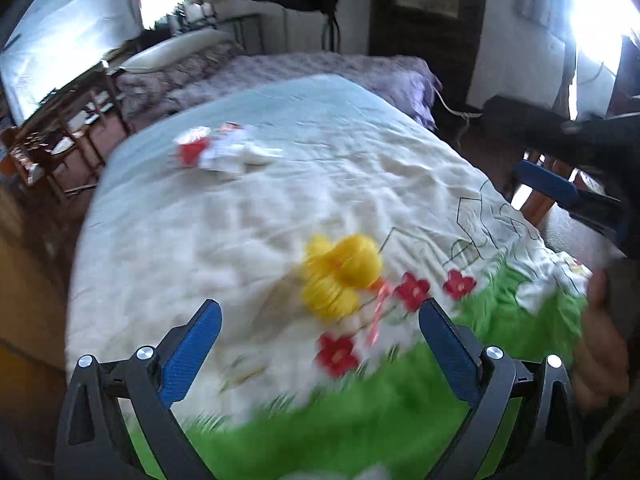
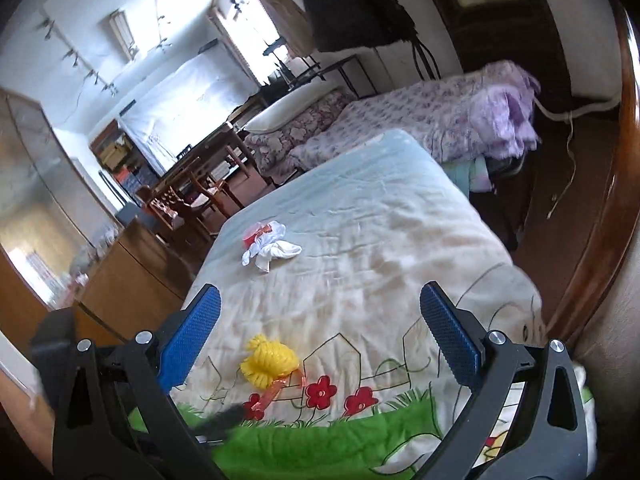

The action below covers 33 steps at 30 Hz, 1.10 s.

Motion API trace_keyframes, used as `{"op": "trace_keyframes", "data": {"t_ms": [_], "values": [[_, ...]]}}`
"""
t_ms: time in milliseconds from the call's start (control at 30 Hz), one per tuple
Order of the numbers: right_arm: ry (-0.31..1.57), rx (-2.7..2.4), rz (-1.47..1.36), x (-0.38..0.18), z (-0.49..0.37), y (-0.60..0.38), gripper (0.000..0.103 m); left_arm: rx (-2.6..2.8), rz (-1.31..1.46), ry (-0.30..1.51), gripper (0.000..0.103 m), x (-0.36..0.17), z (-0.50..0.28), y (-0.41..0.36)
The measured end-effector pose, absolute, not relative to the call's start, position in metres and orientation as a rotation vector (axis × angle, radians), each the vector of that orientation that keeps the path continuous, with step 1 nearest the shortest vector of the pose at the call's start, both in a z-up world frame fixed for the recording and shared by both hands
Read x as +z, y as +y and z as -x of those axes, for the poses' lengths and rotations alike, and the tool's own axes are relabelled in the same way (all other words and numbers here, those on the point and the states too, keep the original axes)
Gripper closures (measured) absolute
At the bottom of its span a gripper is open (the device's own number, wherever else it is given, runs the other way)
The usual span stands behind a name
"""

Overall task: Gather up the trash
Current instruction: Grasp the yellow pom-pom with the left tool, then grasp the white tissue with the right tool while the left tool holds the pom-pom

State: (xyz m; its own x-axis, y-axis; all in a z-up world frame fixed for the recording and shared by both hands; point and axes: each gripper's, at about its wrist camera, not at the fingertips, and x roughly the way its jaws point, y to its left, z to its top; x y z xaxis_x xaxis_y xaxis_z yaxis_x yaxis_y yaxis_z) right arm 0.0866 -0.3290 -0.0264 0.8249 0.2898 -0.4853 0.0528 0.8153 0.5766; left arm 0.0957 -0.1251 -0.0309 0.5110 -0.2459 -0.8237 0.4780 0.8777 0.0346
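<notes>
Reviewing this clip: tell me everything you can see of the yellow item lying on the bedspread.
The yellow item is a crumpled, ribbed bundle, apparently thin plastic or netting, bunched into a lump with a small knot-like tuft at its far end. A pinkish-orange strip trails from its near side across the printed red flowers. It lies loose on the bedspread, near the green printed edge. Nothing grips it: both tongs are open and clear of it. The left wrist view blurs it, so finer texture is unclear.
</notes>
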Motion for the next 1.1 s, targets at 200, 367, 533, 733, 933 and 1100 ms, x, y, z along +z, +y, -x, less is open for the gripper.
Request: {"op": "trace_keyframes", "data": {"t_ms": [200, 367, 533, 733, 933, 1100], "values": [[0.604, 0.157, -0.769, -0.042, -0.092, -0.349, 0.007, -0.445, -0.255, 0.984, 0.009, -0.058, -0.128, -0.14], [0.627, 0.176, -0.744, -0.042, -0.092, -0.338, 0.007, -0.477, -0.167, 0.969, 0.055, -0.054, -0.126, -0.117], [0.659, 0.176, -0.671, -0.038, -0.099, -0.321, 0.007, -0.387, -0.145, 0.845, 0.058, -0.022, -0.133, -0.076], [0.774, 0.219, -0.515, -0.037, -0.149, -0.284, 0.007, -0.29, 0.025, 0.883, 0.058, -0.021, -0.167, -0.017], [0.844, 0.25, -0.323, -0.04, -0.206, -0.234, 0.007, -0.254, 0.13, 0.872, 0.058, -0.017, -0.17, 0.004], [0.835, 0.27, -0.241, -0.041, -0.243, -0.201, 0.007, -0.255, 0.119, 0.846, 0.058, -0.011, -0.162, 0.004]]}}
